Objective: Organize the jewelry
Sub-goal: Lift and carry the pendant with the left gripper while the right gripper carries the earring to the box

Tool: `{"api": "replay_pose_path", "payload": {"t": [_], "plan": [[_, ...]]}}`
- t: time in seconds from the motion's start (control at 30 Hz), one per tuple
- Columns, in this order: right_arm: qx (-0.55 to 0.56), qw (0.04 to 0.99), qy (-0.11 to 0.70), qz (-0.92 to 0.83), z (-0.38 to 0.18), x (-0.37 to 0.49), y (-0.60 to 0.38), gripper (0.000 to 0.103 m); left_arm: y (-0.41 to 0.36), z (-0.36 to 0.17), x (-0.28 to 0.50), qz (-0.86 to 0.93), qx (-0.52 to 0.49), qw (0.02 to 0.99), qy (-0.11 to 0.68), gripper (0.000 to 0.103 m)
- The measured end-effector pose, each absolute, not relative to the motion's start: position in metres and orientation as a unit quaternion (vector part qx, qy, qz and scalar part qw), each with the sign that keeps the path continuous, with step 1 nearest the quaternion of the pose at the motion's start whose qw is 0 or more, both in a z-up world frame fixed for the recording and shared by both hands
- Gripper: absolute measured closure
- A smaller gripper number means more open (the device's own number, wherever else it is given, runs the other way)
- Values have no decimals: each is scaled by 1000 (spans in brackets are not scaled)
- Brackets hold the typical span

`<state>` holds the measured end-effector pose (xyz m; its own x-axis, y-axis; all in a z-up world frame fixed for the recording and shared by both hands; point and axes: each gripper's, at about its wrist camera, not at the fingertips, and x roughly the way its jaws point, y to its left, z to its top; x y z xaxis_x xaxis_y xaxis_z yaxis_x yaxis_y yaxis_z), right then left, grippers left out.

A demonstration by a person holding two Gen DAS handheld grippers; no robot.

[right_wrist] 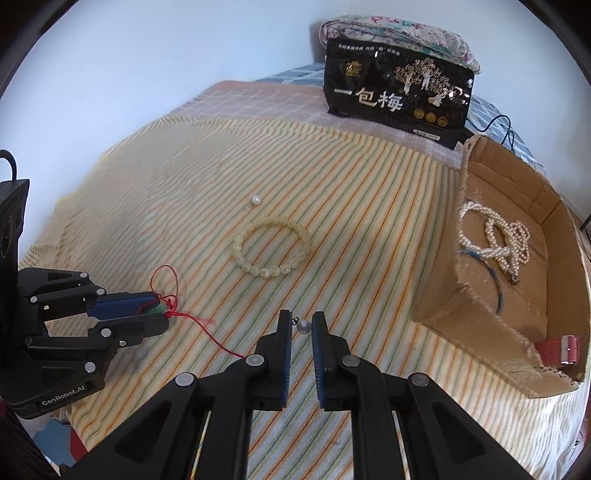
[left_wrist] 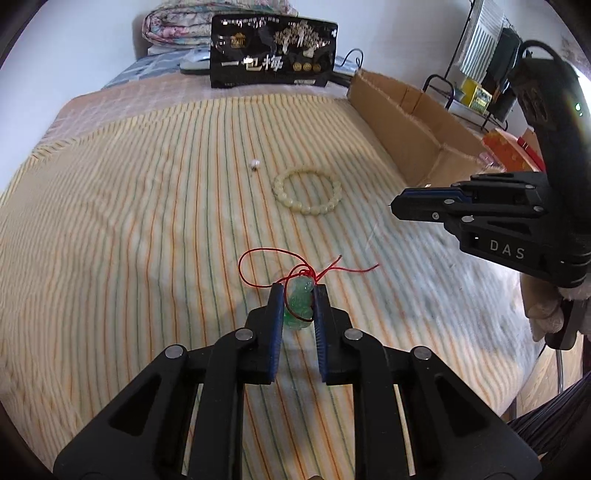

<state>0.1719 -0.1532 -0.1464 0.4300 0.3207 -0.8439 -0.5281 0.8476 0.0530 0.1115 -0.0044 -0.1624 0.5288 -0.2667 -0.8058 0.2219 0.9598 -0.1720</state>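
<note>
My left gripper point(left_wrist: 299, 293) is shut on a green jade pendant point(left_wrist: 300, 301) with a red cord point(left_wrist: 258, 258), low over the striped bedspread; it also shows in the right wrist view point(right_wrist: 157, 312). My right gripper point(right_wrist: 300, 321) is shut on a pearl earring point(right_wrist: 303, 326), held just above the cloth; in the left wrist view it point(left_wrist: 397, 206) appears side-on at the right. A pale green bead bracelet point(right_wrist: 272, 246) and a second loose pearl earring point(right_wrist: 256, 200) lie on the bedspread ahead. The cardboard box point(right_wrist: 461, 295) at right holds pearl necklaces point(right_wrist: 495, 240).
A black snack bag point(right_wrist: 397, 98) stands at the back in front of folded quilts point(right_wrist: 395, 33). A red watch strap point(right_wrist: 556, 349) lies in the box's near corner. A wire rack point(left_wrist: 476, 85) with small items stands beyond the box.
</note>
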Motion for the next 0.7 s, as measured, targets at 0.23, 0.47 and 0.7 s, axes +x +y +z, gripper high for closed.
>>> {"api": "replay_pose_path", "payload": {"t": [0.23,0.47,0.7], "plan": [[-99,853,448,249,-120,168,-163,95,-8,-138,104,-146,-18,885,443,89],[-86,870,421,244,-87,164,-174,95,-11,-111,99,-148,-16,896,418,89],[-73,885,398,229,-55,171,-196,95,-26,-90,102,-167,-18,899,405,89]]}}
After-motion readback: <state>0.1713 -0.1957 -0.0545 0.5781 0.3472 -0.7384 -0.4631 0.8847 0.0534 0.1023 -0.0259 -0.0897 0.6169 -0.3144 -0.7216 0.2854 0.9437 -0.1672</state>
